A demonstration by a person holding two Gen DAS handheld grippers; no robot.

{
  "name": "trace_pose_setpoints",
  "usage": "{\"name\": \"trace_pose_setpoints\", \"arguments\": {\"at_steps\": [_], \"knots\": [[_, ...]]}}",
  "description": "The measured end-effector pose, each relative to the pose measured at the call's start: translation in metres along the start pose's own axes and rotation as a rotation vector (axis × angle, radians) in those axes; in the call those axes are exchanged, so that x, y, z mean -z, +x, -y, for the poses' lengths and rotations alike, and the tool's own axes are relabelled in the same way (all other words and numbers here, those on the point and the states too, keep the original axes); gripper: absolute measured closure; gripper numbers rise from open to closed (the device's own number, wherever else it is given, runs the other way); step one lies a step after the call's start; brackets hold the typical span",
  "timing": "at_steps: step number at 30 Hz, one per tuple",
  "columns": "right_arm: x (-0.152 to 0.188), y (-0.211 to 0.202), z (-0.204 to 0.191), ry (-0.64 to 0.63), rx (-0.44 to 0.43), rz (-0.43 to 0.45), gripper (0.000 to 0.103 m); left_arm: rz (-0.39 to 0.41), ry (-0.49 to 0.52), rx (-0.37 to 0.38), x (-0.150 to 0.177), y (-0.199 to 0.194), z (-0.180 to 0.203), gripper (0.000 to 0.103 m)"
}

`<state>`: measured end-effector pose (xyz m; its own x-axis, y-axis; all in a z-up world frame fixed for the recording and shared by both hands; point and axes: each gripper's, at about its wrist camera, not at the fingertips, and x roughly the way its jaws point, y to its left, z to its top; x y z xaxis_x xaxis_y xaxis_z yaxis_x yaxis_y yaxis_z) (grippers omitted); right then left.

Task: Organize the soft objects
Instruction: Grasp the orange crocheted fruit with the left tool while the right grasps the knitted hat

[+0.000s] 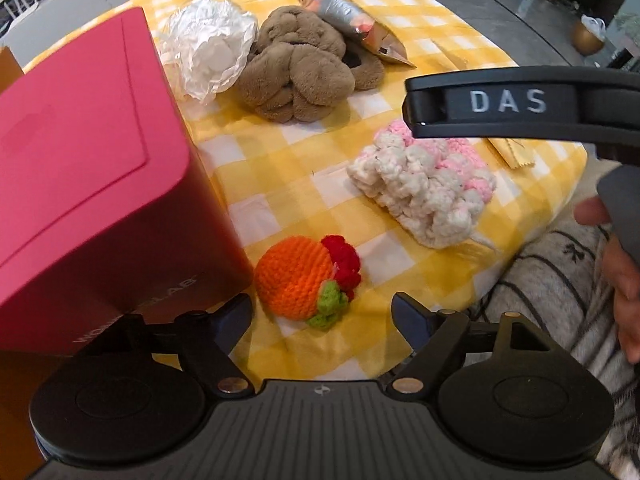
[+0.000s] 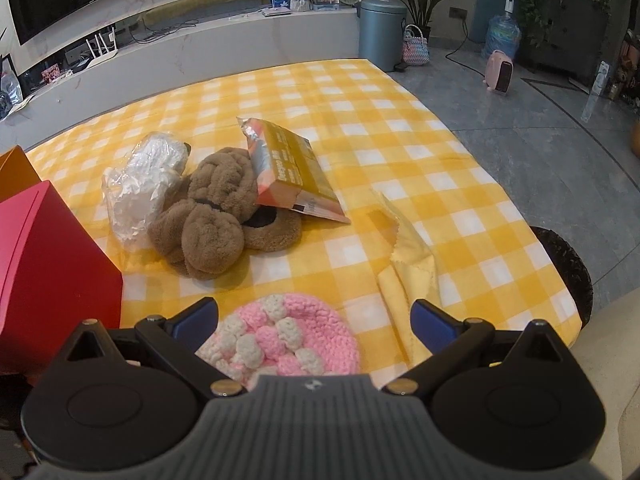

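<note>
An orange crocheted ball [image 1: 296, 276] with red and green trim lies on the yellow checked cloth [image 1: 304, 168], right beside a red box [image 1: 88, 160]. My left gripper [image 1: 322, 314] is open just above it, the ball sitting ahead of the gap and neither pad touching it. A pink and white knitted hat [image 2: 280, 336] [image 1: 424, 188] lies near the table's front edge. My right gripper [image 2: 314, 320] hangs open over the hat, its blue pads well clear on either side. Brown plush slippers [image 2: 216, 220] [image 1: 304, 64] are heaped mid-table.
A crumpled clear plastic bundle [image 2: 144, 184] and a snack bag [image 2: 292, 172] touch the slippers. A yellow cloth [image 2: 408, 276] lies right of the hat. A black bar marked DAS [image 1: 500, 102] and a person's hand [image 1: 624, 272] fill the right of the left wrist view.
</note>
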<state>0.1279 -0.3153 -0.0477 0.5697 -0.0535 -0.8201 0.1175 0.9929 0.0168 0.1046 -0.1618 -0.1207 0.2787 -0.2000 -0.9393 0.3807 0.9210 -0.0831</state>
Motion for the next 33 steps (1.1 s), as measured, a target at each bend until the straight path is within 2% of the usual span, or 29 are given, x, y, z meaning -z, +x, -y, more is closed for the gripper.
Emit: {"name": "trace_pose_setpoints", "arguments": {"at_steps": [4, 8, 10, 12, 18, 21, 24, 30, 32, 33], "knots": [[0.0, 0.002, 0.001, 0.003, -0.002, -0.008, 0.003, -0.02, -0.025, -0.02, -0.004, 0.002, 0.001, 0.015], [0.001, 0.005, 0.0, -0.001, 0.003, -0.028, 0.003, -0.025, -0.023, -0.049, -0.007, 0.0, 0.001, 0.03], [0.001, 0.008, -0.001, -0.005, 0.002, -0.04, 0.003, -0.016, -0.021, -0.039, -0.007, 0.001, 0.001, 0.035], [0.001, 0.01, -0.002, -0.005, -0.003, -0.05, 0.003, 0.001, -0.012, -0.054, -0.005, -0.001, 0.0, 0.046], [0.003, 0.013, -0.001, 0.062, -0.158, -0.044, 0.003, 0.017, 0.03, -0.041, -0.002, -0.002, -0.001, 0.048], [0.004, 0.022, -0.013, 0.008, -0.117, -0.08, 0.003, 0.028, 0.046, -0.04, 0.0, -0.003, -0.001, 0.048], [0.006, 0.035, -0.022, -0.042, 0.0, -0.121, 0.003, 0.036, 0.045, -0.051, 0.001, -0.005, -0.001, 0.048], [0.007, 0.044, -0.027, -0.083, 0.015, -0.126, 0.004, 0.079, 0.044, -0.054, 0.007, -0.024, 0.003, 0.048], [0.009, 0.041, -0.03, -0.116, -0.012, -0.098, 0.022, 0.092, 0.055, -0.058, 0.008, -0.033, 0.004, 0.048], [0.01, 0.037, -0.034, -0.145, -0.039, -0.081, 0.04, 0.107, 0.075, -0.065, 0.009, -0.04, 0.006, 0.048]]}}
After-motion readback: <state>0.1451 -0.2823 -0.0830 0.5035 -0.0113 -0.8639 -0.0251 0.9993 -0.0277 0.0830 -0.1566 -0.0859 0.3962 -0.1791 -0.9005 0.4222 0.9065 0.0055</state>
